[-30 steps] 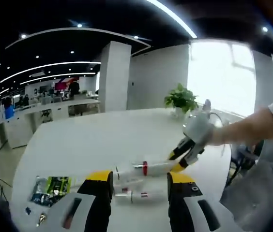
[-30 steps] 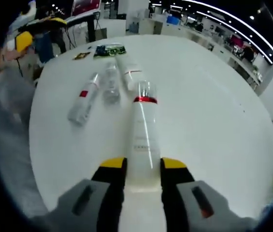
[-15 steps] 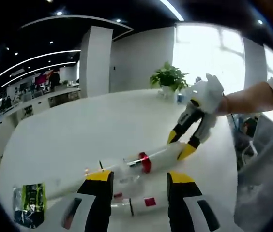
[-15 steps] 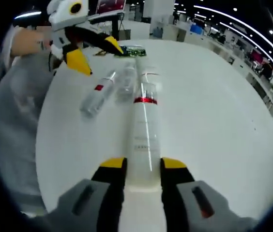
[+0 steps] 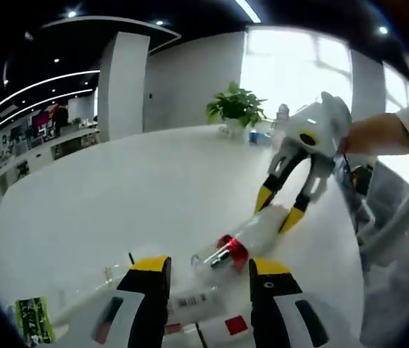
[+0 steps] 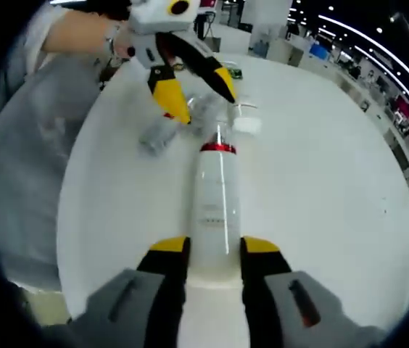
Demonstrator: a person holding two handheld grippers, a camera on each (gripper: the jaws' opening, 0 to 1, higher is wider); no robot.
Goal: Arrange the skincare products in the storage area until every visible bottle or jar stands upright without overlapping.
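Right gripper view: right gripper (image 6: 214,250) clamped on base of tall white bottle (image 6: 214,203) with red collar (image 6: 217,148), bottle pointing away over white round table (image 6: 320,167). Left gripper (image 6: 193,83) above other bottles (image 6: 162,130) lying on table, jaws spread wide, nothing between them. Left gripper view: right gripper (image 5: 284,210) held bottle (image 5: 259,235) tilted, cap end low near table (image 5: 117,196). Two bottles (image 5: 204,315) lay flat between left gripper's jaws. Potted plant (image 5: 236,109) at far edge.
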